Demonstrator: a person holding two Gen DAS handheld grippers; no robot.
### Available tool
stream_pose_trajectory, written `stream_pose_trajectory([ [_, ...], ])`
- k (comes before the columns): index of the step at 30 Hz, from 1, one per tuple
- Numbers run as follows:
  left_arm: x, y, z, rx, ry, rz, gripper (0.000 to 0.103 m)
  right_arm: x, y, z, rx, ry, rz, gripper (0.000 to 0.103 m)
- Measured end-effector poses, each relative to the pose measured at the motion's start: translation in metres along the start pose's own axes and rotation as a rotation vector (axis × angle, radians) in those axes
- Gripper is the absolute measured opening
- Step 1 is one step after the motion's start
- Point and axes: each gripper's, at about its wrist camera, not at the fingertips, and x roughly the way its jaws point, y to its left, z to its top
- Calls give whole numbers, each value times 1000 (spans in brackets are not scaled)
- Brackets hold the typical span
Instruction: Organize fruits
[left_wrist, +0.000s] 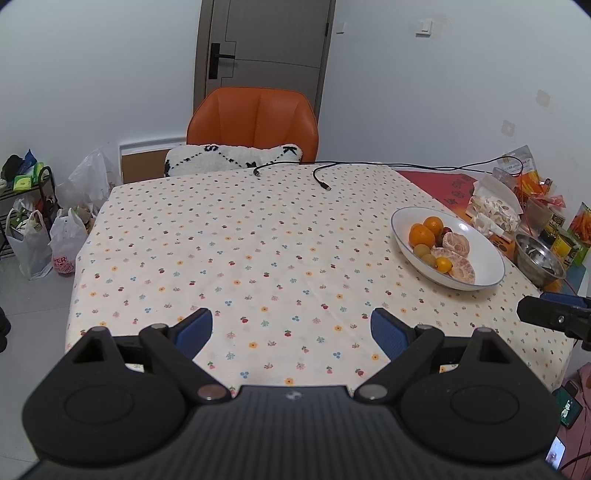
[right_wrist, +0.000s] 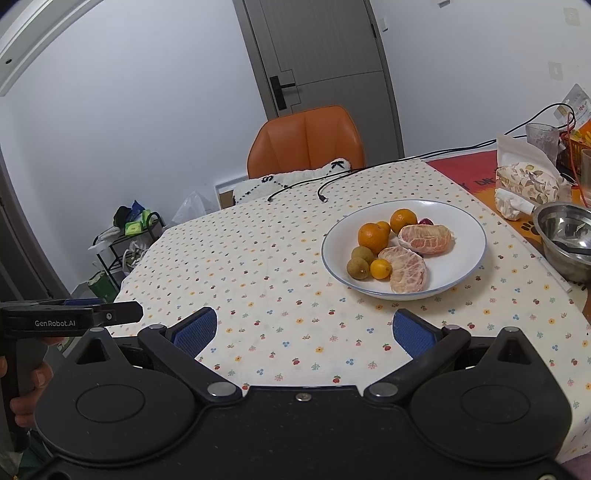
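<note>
A white plate (right_wrist: 469, 236) (left_wrist: 487, 258) on the flowered tablecloth holds two oranges (right_wrist: 373, 236), two peeled pomelo pieces (right_wrist: 408, 269), small brown-green fruits (right_wrist: 357, 267), a small yellow-orange fruit (right_wrist: 380, 268) and a dark red fruit (right_wrist: 425, 221). My left gripper (left_wrist: 291, 326) hangs open over bare cloth, well left of the plate, nothing between its blue pads. My right gripper (right_wrist: 304, 326) is open too, just short of the plate's near rim and empty. Each gripper shows at the edge of the other's view.
A steel bowl (right_wrist: 565, 236) stands right of the plate, with snack bags, a glass and a basket behind it. Two black cables (left_wrist: 321, 181) lie at the far edge. An orange chair (left_wrist: 255, 118) with a cushion stands behind the table. Bags crowd the floor at left.
</note>
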Motion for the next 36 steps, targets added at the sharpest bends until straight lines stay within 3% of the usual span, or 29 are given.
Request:
stream_pose_trajectory([
  [36, 2, -6, 0, 15, -3, -8, 92, -3, 0, 2, -16, -13, -8, 103],
])
